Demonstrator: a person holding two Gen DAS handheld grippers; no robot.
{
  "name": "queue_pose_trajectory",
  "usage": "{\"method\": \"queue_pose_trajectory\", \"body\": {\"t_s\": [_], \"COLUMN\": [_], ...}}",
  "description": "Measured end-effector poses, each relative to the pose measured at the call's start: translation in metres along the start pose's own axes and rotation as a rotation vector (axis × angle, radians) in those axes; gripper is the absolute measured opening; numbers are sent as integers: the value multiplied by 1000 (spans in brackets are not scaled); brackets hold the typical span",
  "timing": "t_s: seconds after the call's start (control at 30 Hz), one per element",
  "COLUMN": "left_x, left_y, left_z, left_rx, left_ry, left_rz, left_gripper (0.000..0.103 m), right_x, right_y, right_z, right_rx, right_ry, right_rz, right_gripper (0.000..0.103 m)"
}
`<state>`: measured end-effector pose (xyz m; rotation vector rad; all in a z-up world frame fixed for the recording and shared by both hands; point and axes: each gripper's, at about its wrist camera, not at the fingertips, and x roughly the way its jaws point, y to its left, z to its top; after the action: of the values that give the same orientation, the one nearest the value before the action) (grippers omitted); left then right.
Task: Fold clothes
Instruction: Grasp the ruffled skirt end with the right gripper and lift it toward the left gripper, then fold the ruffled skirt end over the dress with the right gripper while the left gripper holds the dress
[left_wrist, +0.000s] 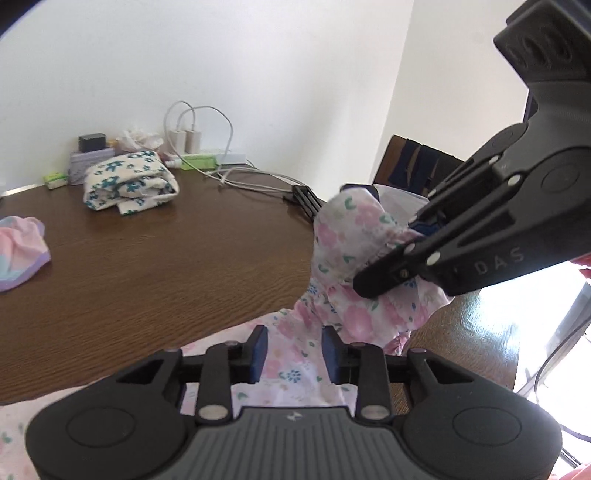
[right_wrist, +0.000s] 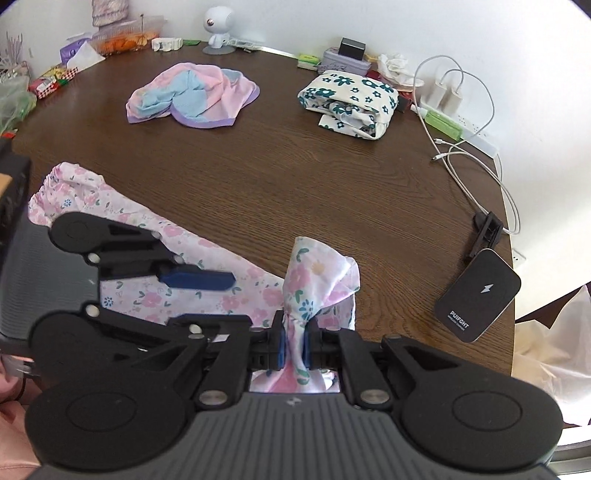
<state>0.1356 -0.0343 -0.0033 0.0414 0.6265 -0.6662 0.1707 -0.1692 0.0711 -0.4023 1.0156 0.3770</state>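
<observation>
Now the right gripper (right_wrist: 294, 345) has its jaws clamped on a bunched pink floral garment (right_wrist: 207, 258). The left gripper (left_wrist: 294, 352) holds its jaws apart around the cloth. A folded garment (right_wrist: 349, 99) sits at one o'clock on the worktop (right_wrist: 277, 166).

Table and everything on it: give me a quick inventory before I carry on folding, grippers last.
pink floral garment: 1, near edge, one end bunched
pastel garment: 1, pink, blue, purple trim, crumpled, far left
teal-flower garment: 1, cream, folded, far right
power bank: 1, black, right edge
chargers and cables: white, back right
robot figurine: 1, white, back
clutter along the wall: boxes, packets
table: dark wood
left gripper: open, over the floral fabric
right gripper: shut on the bunched end
</observation>
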Motion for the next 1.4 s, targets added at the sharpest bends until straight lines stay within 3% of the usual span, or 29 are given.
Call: {"method": "queue_pose_trajectory", "body": {"t_s": [0.1,0.27,0.43,0.53,0.57,0.63,0.7,0.8,0.93,0.97,1.0,1.07,1.17,1.27,1.4], "left_x": [-17,-18,-33,-42,-45,-50,-56,-66,-73,-73,-71,-66,-55,-44,-31], "left_y": [12,32,43,50,52,56,58,60,51,47,41,28,9,10,10], "left_z": [-9,-27,-35,-38,-38,-39,-38,-37,-30,-28,-25,-20,-14,-15,-16], "left_rx": [0,-60,-93,-113,-123,-138,-144,-157,-145,-136,-125,-97,-52,-71,-96], "left_ry": [8,57,22,5,-1,-13,-25,-48,-80,-86,-89,-85,-52,-22,19], "left_rz": [41,40,44,62,65,74,87,93,88,80,71,46,9,38,75], "left_gripper": [34,33,35,37,38,41,42,44,43,42,41,32,27,27,27], "right_x": [6,30,50,52,49,33,16,-9,-19,-12,-3,17,36,45,61], "right_y": [21,55,66,66,65,52,39,19,-10,-18,-25,-33,-30,-16,-6], "right_z": [7,12,6,0,-2,-11,-20,-33,-57,-65,-71,-81,-87,-87,-87], "right_rx": [-28,-60,-4,39,55,105,154,229,330,360,388,429,431,372,346], "right_ry": [25,78,78,46,27,-52,-131,-251,-350,-348,-342,-330,-356,-391,-375], "right_rz": [0,13,34,58,69,102,135,185,190,191,200,217,236,253,277], "right_gripper": [8,9,11,21,30,39,60,66,63,49,29,19,19,19,20]}}
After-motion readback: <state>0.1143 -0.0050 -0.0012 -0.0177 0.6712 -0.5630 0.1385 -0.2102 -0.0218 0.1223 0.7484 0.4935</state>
